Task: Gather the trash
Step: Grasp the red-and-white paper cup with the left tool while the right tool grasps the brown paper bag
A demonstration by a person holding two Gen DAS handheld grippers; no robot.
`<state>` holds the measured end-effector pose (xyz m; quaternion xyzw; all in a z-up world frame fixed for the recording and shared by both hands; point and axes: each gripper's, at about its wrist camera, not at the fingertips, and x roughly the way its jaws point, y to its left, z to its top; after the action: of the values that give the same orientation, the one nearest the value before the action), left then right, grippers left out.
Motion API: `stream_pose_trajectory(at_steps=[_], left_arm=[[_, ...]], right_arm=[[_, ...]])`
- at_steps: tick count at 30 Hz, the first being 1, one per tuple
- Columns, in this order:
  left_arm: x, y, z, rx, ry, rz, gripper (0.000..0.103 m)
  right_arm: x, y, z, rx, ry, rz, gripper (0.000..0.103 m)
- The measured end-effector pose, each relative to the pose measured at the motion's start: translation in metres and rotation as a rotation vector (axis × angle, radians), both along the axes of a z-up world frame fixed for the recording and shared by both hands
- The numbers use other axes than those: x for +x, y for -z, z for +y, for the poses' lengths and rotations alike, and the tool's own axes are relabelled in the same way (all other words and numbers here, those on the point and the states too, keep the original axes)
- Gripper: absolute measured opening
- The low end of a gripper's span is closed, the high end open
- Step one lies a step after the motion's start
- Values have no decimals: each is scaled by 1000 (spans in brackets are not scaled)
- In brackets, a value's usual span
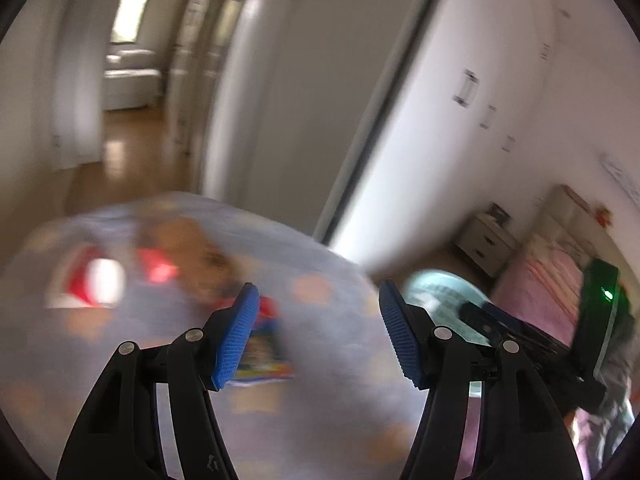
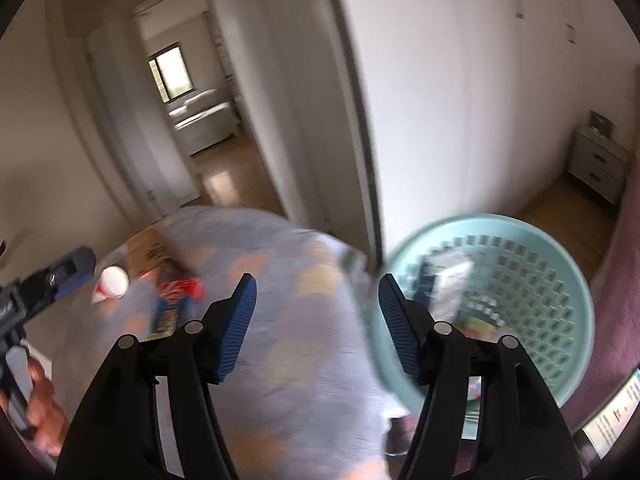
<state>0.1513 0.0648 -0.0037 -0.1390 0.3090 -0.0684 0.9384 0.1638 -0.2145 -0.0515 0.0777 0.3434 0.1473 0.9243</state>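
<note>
A round table with a light blue patterned cloth (image 2: 288,344) (image 1: 320,380) carries trash: a red and white paper cup (image 2: 113,282) (image 1: 98,282) on its side, a red wrapper (image 2: 182,288) (image 1: 160,270) and a colourful blue packet (image 2: 168,318) (image 1: 262,360). A mint green basket (image 2: 560,292) (image 1: 440,296) to the right of the table holds some packets. My left gripper (image 1: 316,336) is open and empty above the table, near the blue packet. My right gripper (image 2: 316,328) is open and empty between table and basket. Both views are blurred.
A cardboard box (image 2: 148,250) lies at the table's far edge. White wardrobe doors (image 2: 460,100) stand behind. A nightstand (image 2: 596,160) and a pink bed (image 1: 548,280) are to the right. An open doorway (image 2: 192,120) leads to another room.
</note>
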Motion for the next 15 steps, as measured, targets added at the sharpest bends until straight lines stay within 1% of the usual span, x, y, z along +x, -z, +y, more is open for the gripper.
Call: stream_pose_trajectory(at_steps=[2, 6, 7, 8, 9, 10, 15], left_arm=[[-3, 1, 25, 24, -72, 3, 67], [2, 7, 67, 85, -196, 37, 67], [6, 13, 80, 103, -229, 60, 67], [10, 18, 87, 116, -240, 79, 67], [15, 23, 95, 133, -250, 99, 67], [20, 30, 104, 167, -281, 125, 67], [30, 53, 126, 249, -324, 173, 67]], right_arm=[[2, 3, 21, -4, -39, 1, 62], [7, 10, 54, 0, -110, 16, 62], [10, 13, 63, 4, -128, 22, 63], [12, 15, 68, 8, -142, 22, 66], [12, 18, 76, 16, -164, 20, 67], [13, 21, 82, 25, -187, 18, 68], [19, 44, 111, -3, -231, 46, 68]])
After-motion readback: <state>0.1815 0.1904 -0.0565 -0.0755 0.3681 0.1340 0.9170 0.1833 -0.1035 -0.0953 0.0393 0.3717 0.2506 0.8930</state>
